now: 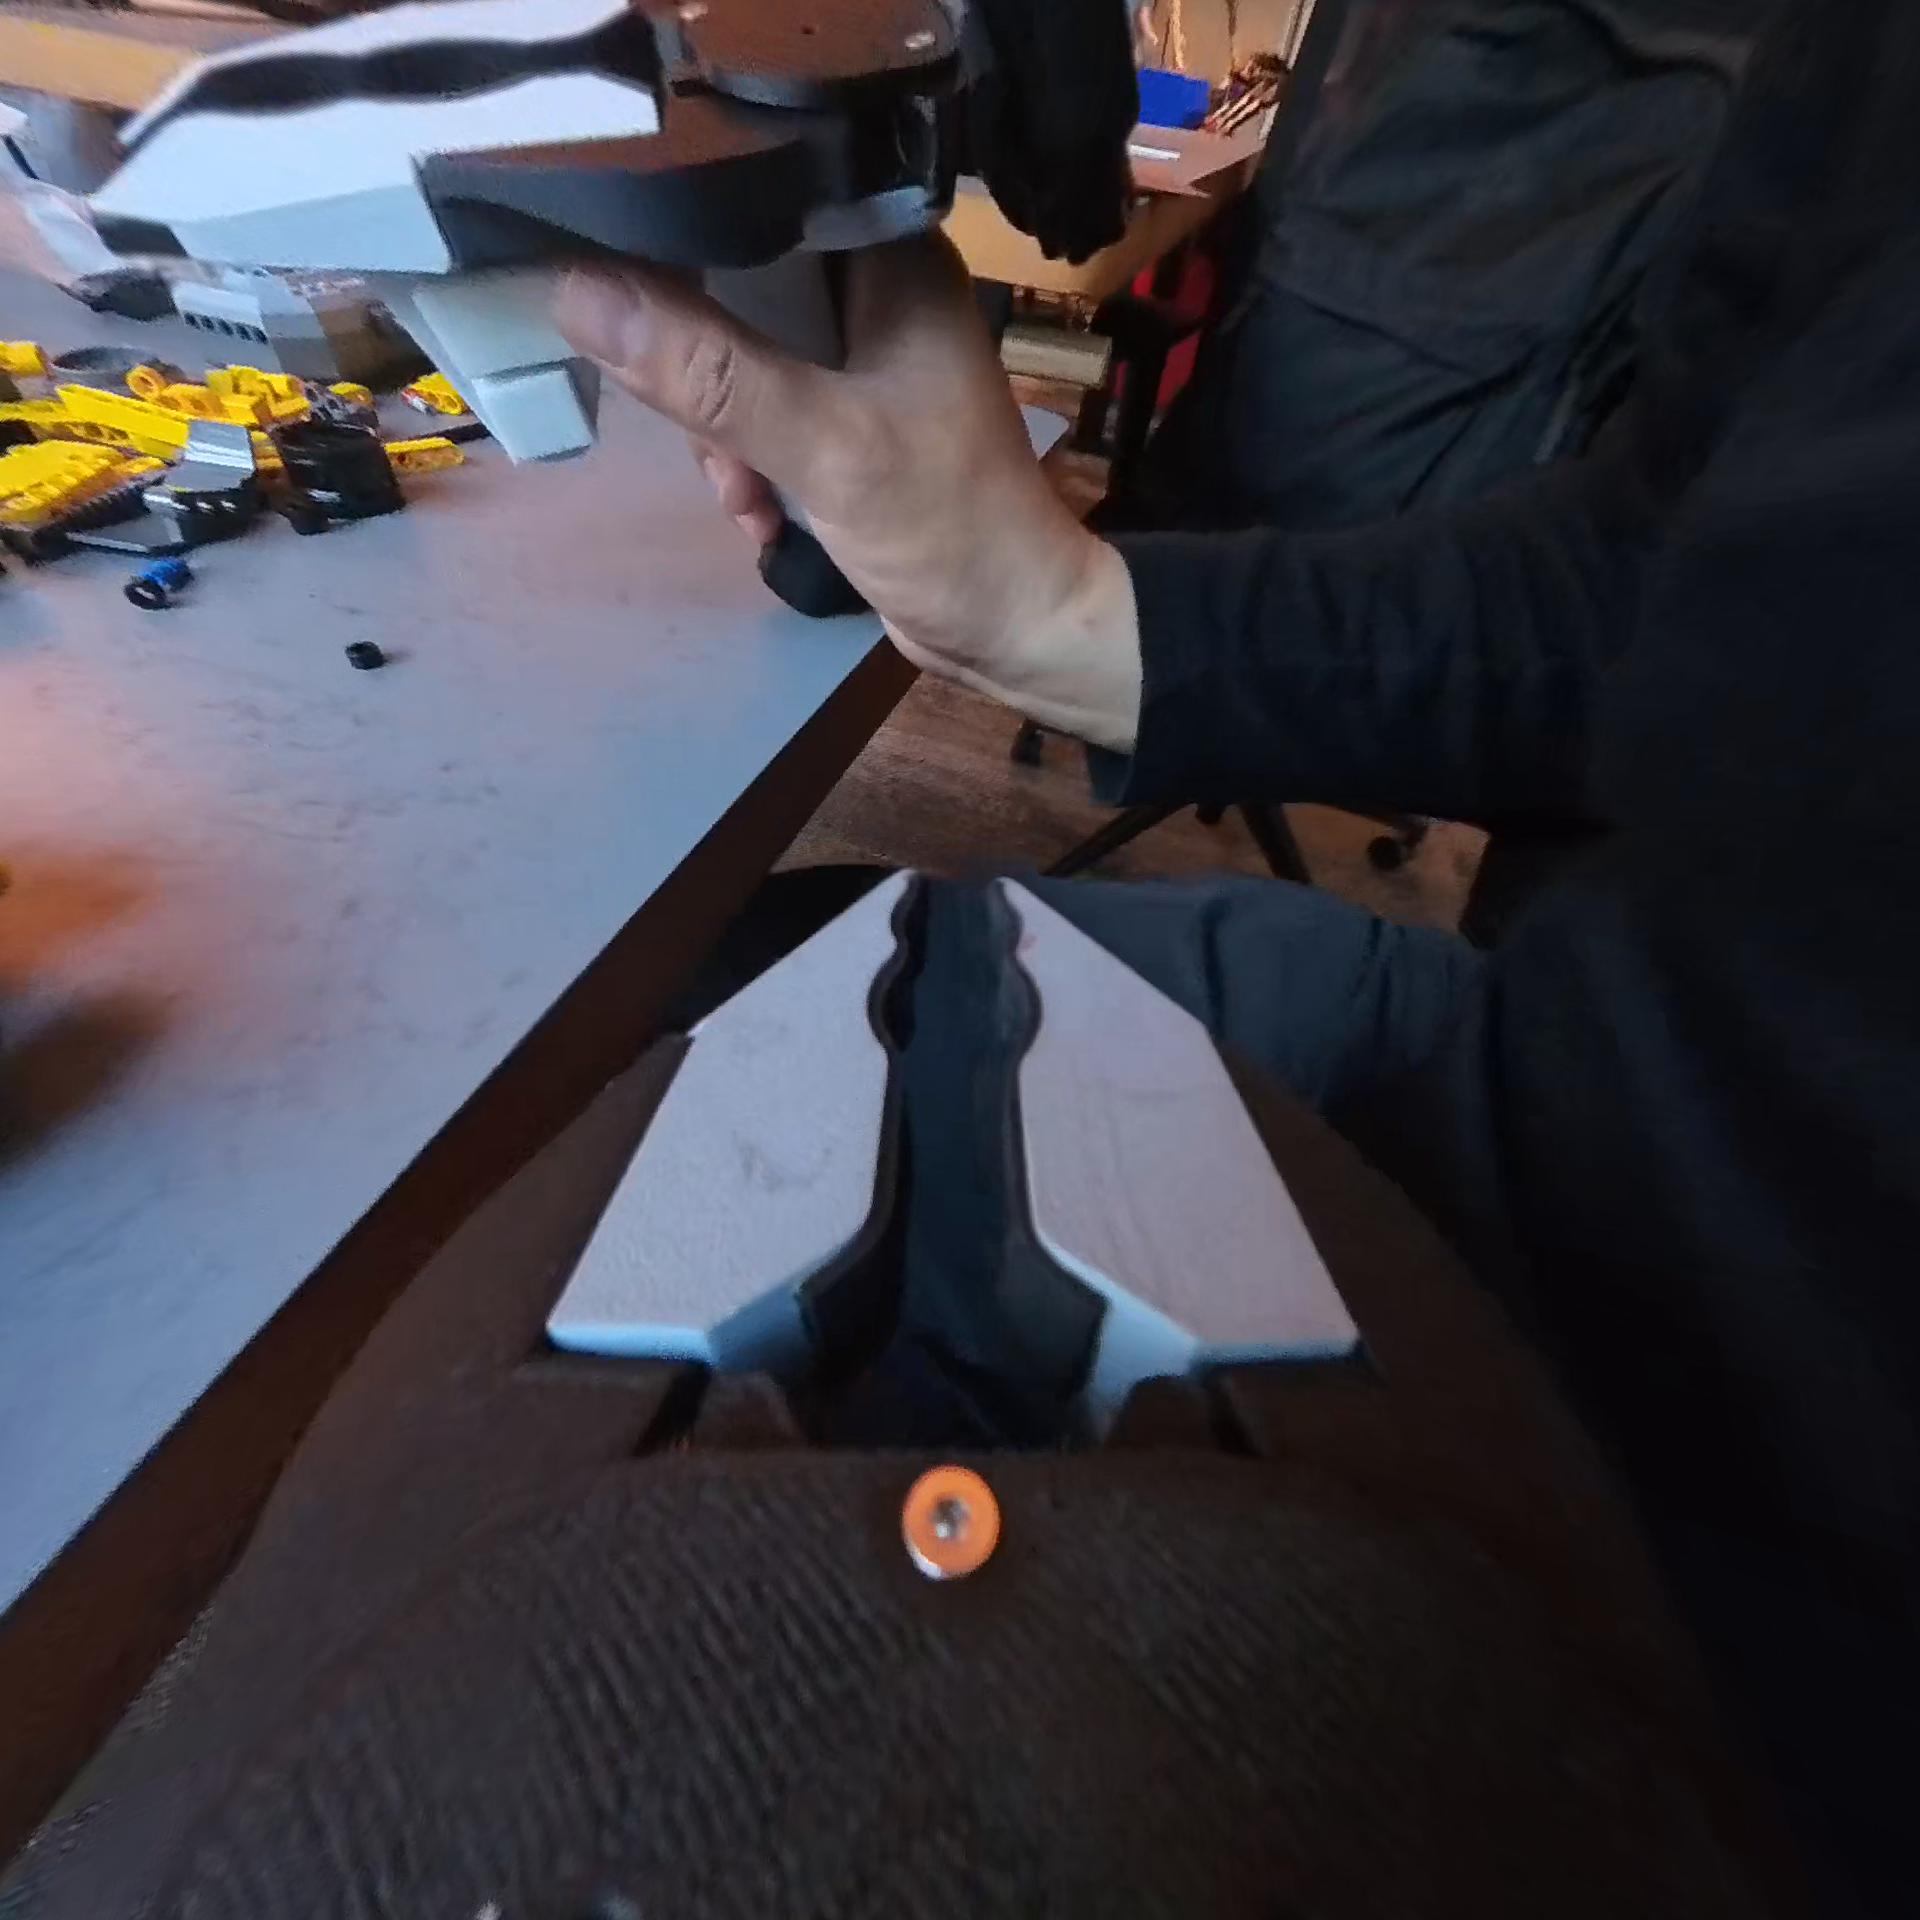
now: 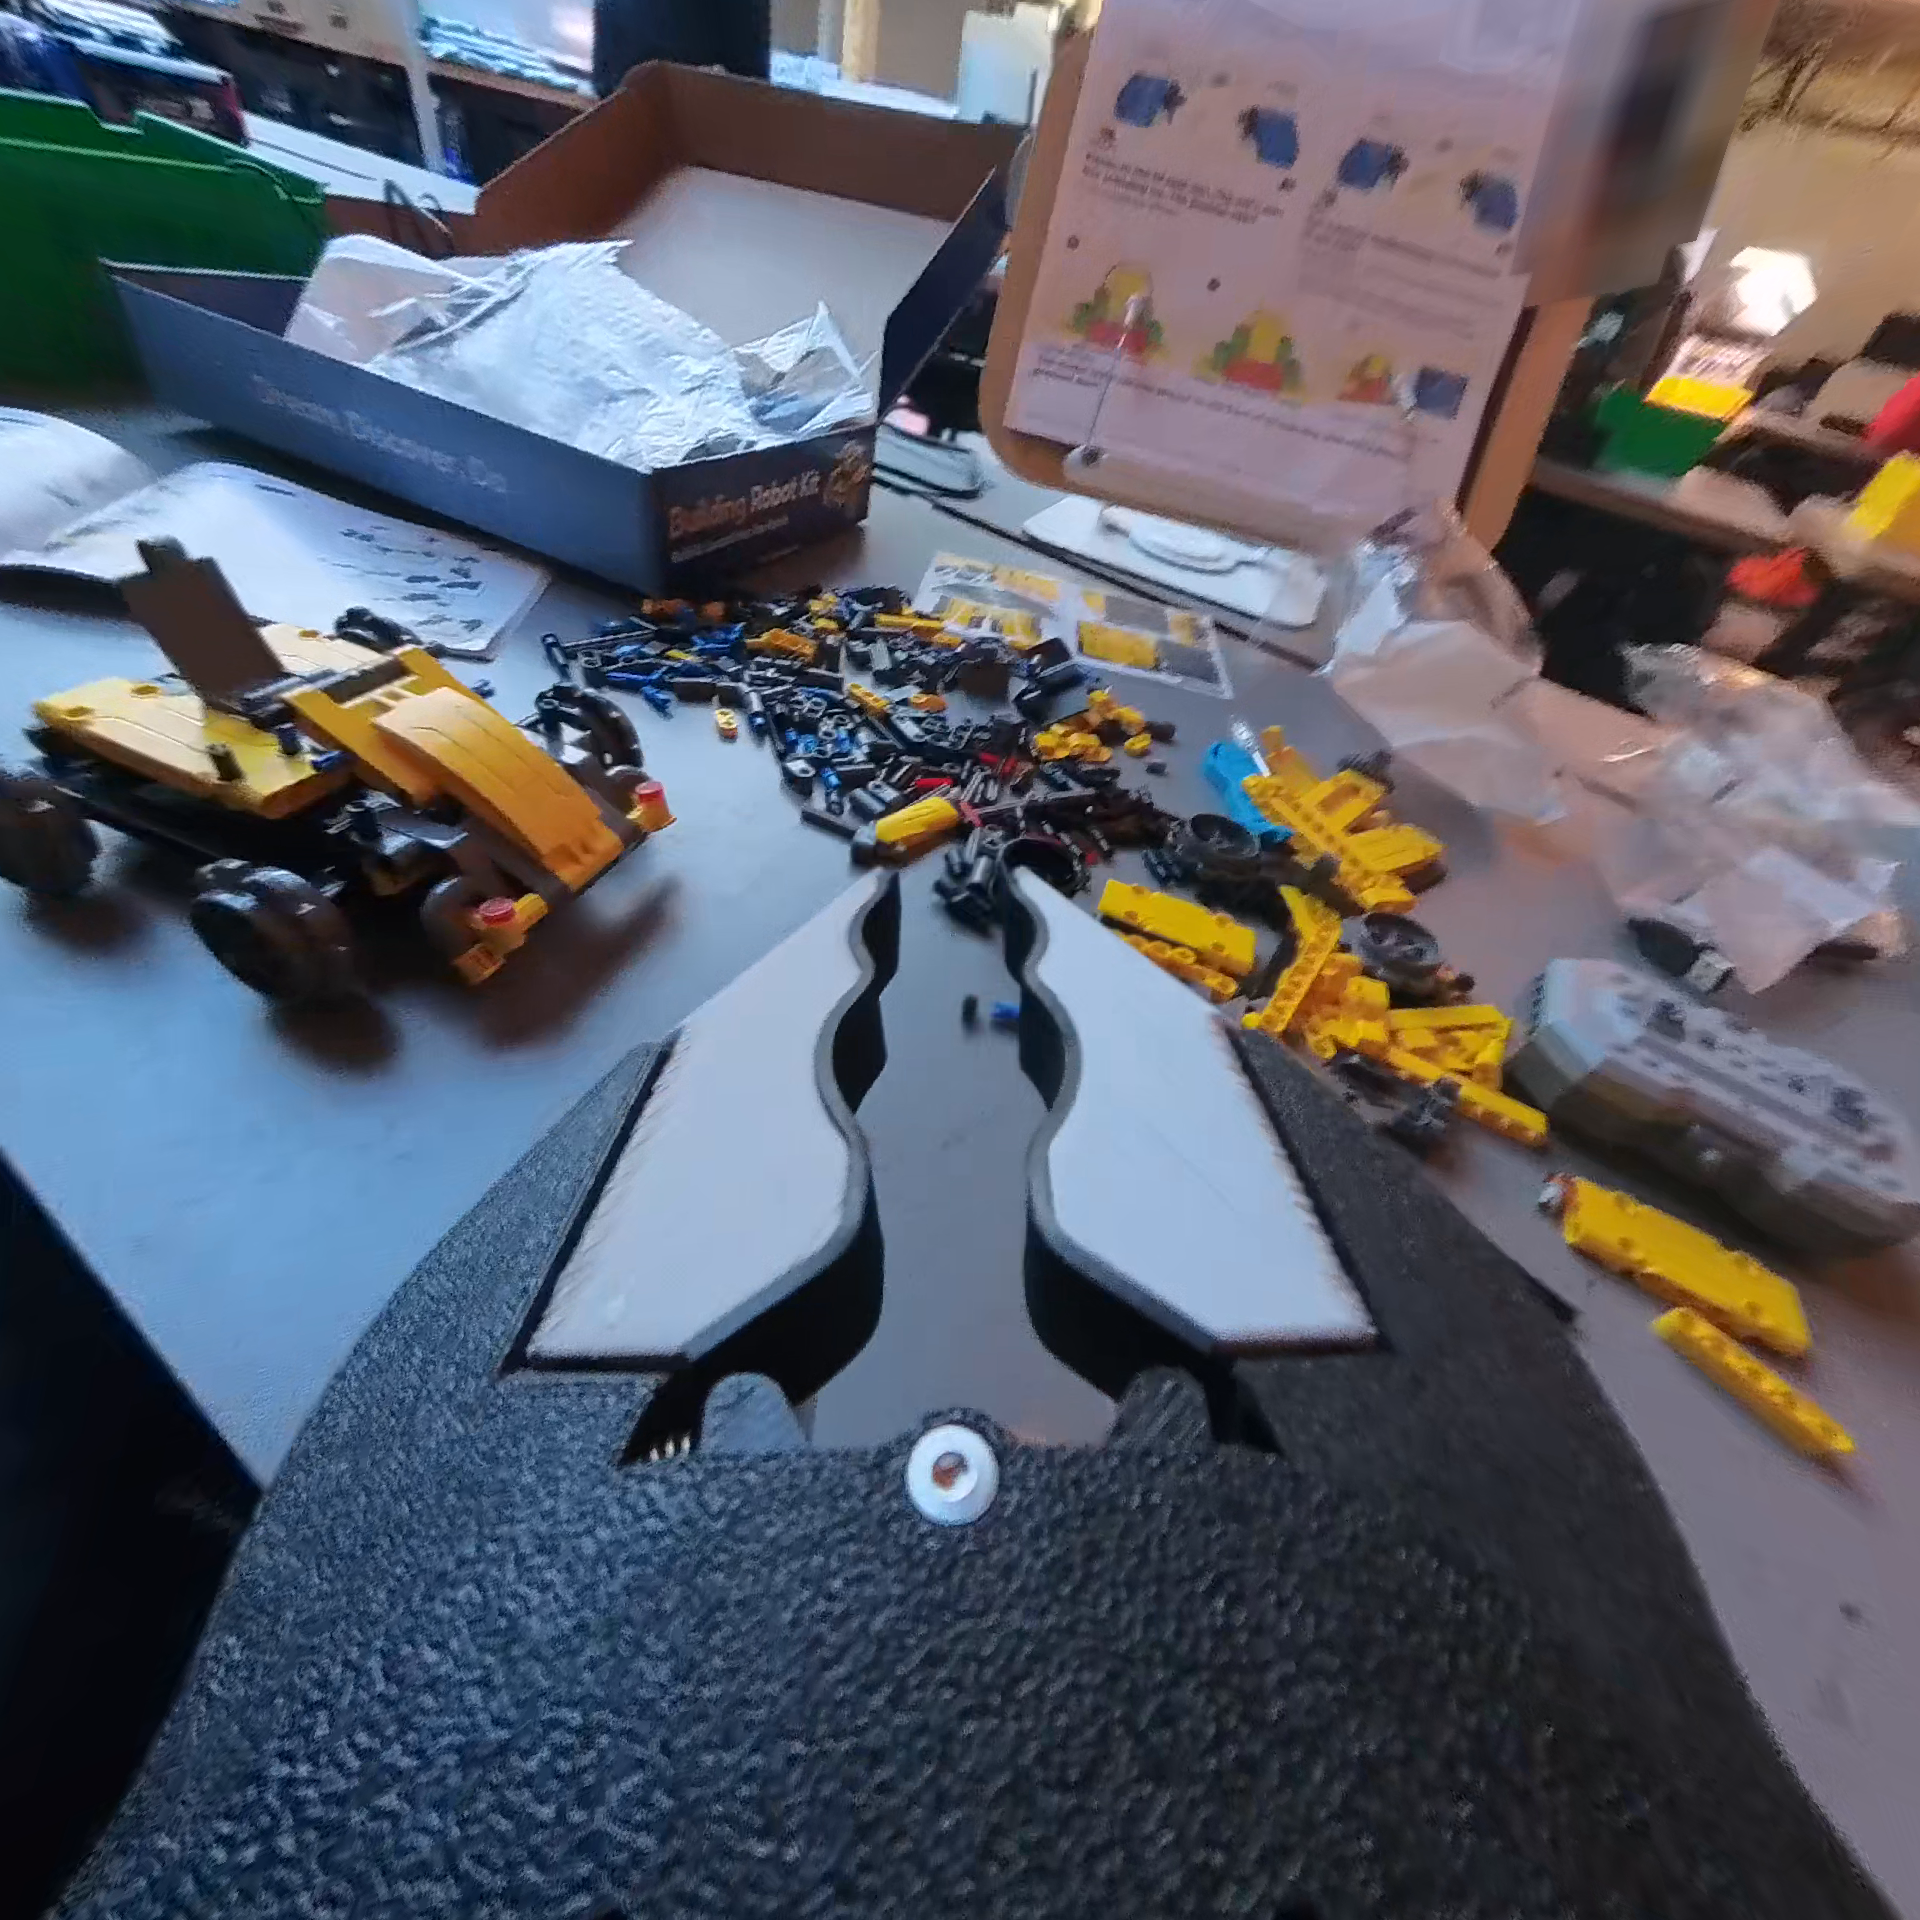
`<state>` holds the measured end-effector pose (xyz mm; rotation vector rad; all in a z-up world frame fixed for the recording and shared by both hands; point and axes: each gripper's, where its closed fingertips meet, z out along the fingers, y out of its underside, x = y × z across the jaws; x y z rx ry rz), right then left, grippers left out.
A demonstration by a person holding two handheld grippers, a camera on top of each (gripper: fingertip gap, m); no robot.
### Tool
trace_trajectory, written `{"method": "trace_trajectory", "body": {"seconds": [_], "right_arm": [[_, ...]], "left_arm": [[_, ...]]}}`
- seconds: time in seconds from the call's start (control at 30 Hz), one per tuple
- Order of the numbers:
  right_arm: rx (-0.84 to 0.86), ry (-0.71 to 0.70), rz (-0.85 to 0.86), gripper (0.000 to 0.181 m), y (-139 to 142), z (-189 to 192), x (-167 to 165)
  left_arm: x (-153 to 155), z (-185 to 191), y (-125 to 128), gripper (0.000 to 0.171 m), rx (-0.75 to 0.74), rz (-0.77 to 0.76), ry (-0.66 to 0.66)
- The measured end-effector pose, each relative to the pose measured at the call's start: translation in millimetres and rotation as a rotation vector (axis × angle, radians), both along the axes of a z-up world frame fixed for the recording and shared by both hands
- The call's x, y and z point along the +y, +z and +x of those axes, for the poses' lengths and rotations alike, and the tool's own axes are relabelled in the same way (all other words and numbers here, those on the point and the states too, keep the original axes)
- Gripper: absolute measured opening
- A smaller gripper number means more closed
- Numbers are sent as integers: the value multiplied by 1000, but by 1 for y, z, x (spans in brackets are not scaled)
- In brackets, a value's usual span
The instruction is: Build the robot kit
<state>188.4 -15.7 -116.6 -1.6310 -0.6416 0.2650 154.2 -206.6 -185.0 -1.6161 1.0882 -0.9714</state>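
My left gripper is open by a narrow gap and empty. It points past the table edge at a person's dark sleeve. My right gripper is also open by a narrow gap and empty, held above the table. It points at a pile of small black, blue and yellow building parts. A yellow and black toy car stands to its left. Yellow beams lie to its right. In the left wrist view the right gripper is held by a hand.
A grey motor block and crumpled plastic bags lie at the right. An open box with bags, a booklet and a board with picture sheets stand behind. Yellow parts show in the left wrist view. My right fingertips sit around 20 centimeters from my left ones. Measured from the fingertips, the grey motor block is 25 centimeters or so from the right gripper and 40 centimeters from the left.
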Motion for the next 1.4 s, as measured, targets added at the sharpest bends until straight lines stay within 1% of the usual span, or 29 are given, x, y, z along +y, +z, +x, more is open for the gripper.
{"method": "trace_trajectory", "body": {"seconds": [0.1, 0.17, 0.23, 0.3, 0.33, 0.37, 0.4, 0.47, 0.6, 0.67, 0.7, 0.73, 0.77, 0.83, 0.93, 1.03, 1.07, 1.1, 1.13, 1.17, 1.23, 1.27, 1.3, 1.33, 1.4], "right_arm": [[-13, 8, 54, 19, 5, -2, -5], [5, 18, 75, 20, 9, -2, -8], [20, 33, 64, 22, 9, -2, -6], [25, 34, 40, 34, 7, -3, -1], [30, 39, 28, 39, 7, -4, 1], [33, 48, 22, 42, 7, -6, 1], [26, 63, 18, 44, 6, -9, 0], [-10, 107, 0, 45, 1, -17, -5], [-52, 248, -67, 52, -10, -36, -22], [-61, 341, -130, 54, -17, -43, -34], [-75, 347, -144, 55, -20, -42, -35], [-87, 338, -142, 61, -22, -40, -33], [-93, 334, -136, 62, -22, -39, -31], [-91, 318, -133, 62, -22, -37, -29], [-81, 314, -128, 62, -21, -36, -28], [-83, 319, -126, 62, -21, -36, -29], [-86, 317, -128, 61, -21, -36, -28], [-88, 318, -129, 61, -22, -37, -28], [-88, 324, -129, 60, -22, -37, -28], [-87, 325, -129, 58, -22, -37, -28], [-78, 322, -130, 57, -21, -36, -28], [-75, 324, -130, 56, -20, -36, -28], [-73, 325, -128, 55, -20, -36, -28], [-75, 326, -126, 55, -20, -36, -29], [-92, 332, -120, 57, -21, -38, -30]], "left_arm": [[-10, -1, 3, 11, -31, -53, -3], [-17, -2, 7, 11, -26, -20, -1], [-20, -1, 6, 12, -6, 10, 11], [-20, 1, 0, 17, 27, 28, 18], [-21, 2, -2, 24, 46, 46, 27], [-25, 3, -7, 23, 79, 48, 16], [-30, 5, -13, 18, 125, 34, -5], [-32, 5, -17, 21, 163, 40, 17], [-30, -4, -6, 29, 163, 54, 84], [-24, -14, 8, 29, 136, 91, 135], [-19, -20, 15, 30, 114, 108, 165], [-15, -26, 20, 30, 97, 113, 184], [-12, -32, 23, 34, 82, 108, 199], [-9, -41, 25, 42, 43, 66, 207], [-8, -44, 22, 54, -28, -35, 191], [-11, -37, 12, 46, -36, -146, 122], [-13, -36, 10, 40, -33, -169, 95], [-13, -35, 13, 33, -56, -152, 72], [-10, -34, 21, 23, -97, -121, 78], [-9, -34, 28, 23, -124, -111, 75], [-10, -32, 37, 23, -171, -139, 46], [-8, -34, 41, 25, -203, -143, 51], [-3, -37, 43, 34, -221, -150, 73], [0, -39, 44, 38, -230, -151, 79], [3, -43, 45, 54, -222, -143, 93]]}}
